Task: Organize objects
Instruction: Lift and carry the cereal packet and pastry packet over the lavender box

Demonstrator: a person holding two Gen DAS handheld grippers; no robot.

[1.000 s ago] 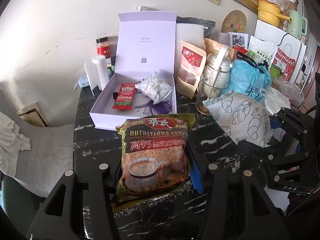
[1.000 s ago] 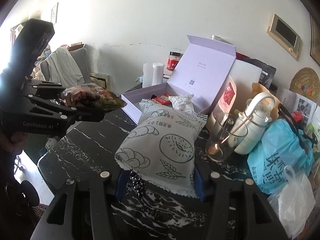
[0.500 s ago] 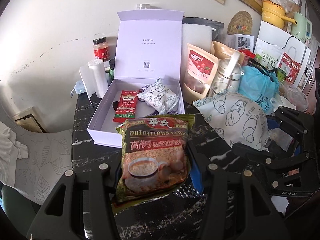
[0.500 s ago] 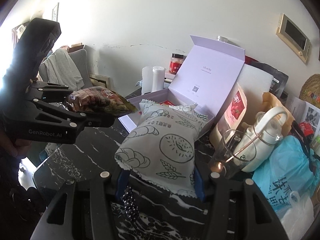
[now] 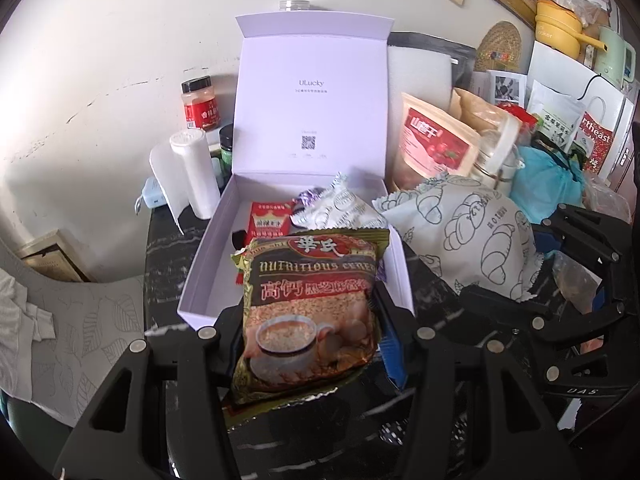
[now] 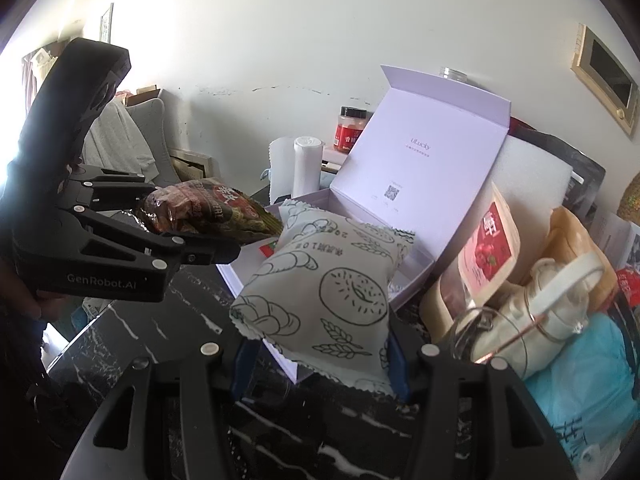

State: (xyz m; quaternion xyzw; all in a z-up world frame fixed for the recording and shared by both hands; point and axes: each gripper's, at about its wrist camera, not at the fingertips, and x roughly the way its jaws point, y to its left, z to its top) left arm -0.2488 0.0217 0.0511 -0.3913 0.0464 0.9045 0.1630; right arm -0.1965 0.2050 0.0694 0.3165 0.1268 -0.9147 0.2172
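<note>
Your left hand-held gripper (image 5: pixel 310 344) grips the cereal packet (image 5: pixel 310 312); the right hand-held gripper (image 6: pixel 320 356) grips the bread packet (image 6: pixel 324 284).
Both converge on the open box (image 5: pixel 208 280); you may collide or snag its wall.

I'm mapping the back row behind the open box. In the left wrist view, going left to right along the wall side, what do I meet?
Paper roll → red-label jar → box lid → red pouch → blue bag
</note>
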